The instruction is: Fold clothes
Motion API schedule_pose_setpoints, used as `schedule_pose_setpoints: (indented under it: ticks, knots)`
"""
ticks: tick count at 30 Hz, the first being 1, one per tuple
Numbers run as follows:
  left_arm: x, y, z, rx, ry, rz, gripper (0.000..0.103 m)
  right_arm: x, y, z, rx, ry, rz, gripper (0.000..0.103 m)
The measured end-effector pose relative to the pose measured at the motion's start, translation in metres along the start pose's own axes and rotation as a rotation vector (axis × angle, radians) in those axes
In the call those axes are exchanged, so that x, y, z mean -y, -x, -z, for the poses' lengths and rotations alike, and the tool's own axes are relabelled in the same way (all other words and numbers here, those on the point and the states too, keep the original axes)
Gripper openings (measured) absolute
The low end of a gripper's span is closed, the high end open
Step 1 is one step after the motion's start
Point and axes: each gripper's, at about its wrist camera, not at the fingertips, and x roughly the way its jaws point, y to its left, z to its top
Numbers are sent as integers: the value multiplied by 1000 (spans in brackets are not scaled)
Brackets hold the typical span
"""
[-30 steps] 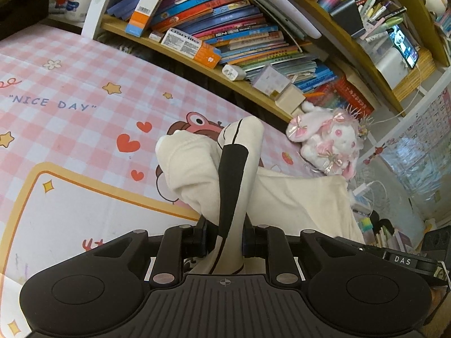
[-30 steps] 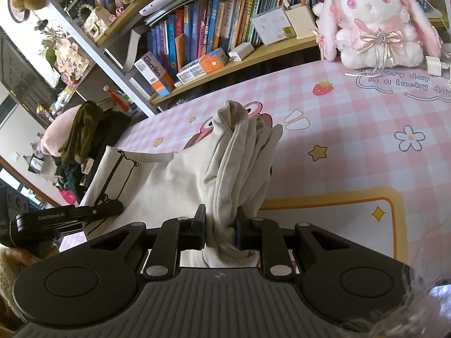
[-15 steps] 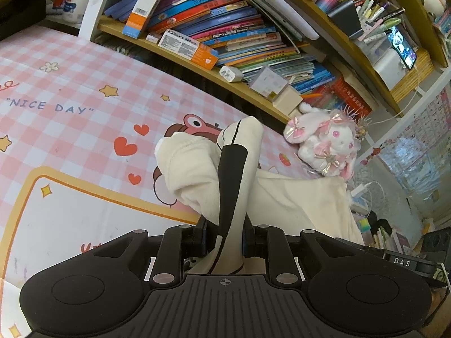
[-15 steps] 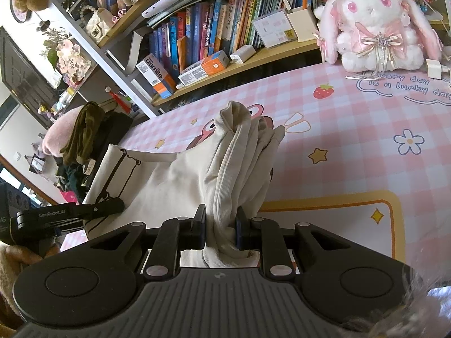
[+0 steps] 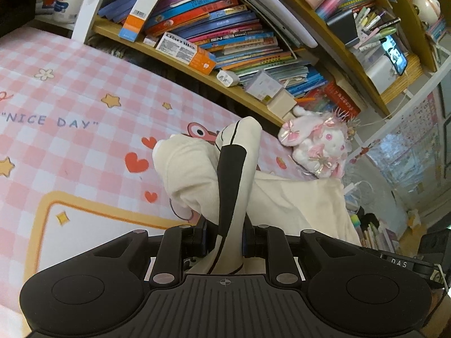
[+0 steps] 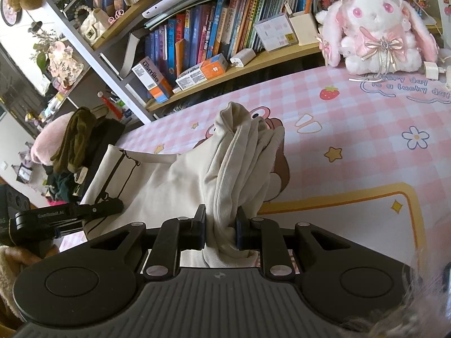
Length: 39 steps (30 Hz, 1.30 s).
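A cream garment (image 5: 296, 197) with black stripes is stretched between my two grippers above the pink checked table cover (image 5: 70, 140). My left gripper (image 5: 225, 236) is shut on a bunched edge that carries a black stripe; the fold stands up in front of the camera. My right gripper (image 6: 221, 231) is shut on a gathered cream edge of the same garment (image 6: 157, 180), which sags flat between the two. In the right wrist view the left gripper (image 6: 70, 214) shows at the far left, held by a hand in a fuzzy sleeve.
A wooden bookshelf (image 5: 197, 76) packed with books runs along the table's far edge. A pink and white plush rabbit (image 6: 372, 33) sits at the back right on the cover (image 6: 366, 140). Dark clothes (image 6: 76, 140) are piled past the table's left end.
Both grippers keep hold of the garment. The views have shifted slightly forward and up; the garment's shape is nearly the same.
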Motion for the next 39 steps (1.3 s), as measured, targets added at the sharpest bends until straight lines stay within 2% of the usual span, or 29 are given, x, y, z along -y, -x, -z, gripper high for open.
schedule_pose_setpoints:
  ticks: [12, 18, 28, 39]
  knots:
    - [-45, 15, -33, -10, -15, 61, 19, -55, -21, 5, 34, -10, 57, 17]
    - [-61, 14, -59, 4, -23, 65, 19, -81, -38, -6, 51, 7, 76, 17]
    - [-78, -15, -114, 56, -12, 75, 19, -85, -81, -60, 78, 12, 60, 17]
    - [-84, -69, -168, 100, 19, 57, 19, -55, -138, -131, 103, 36, 24, 17]
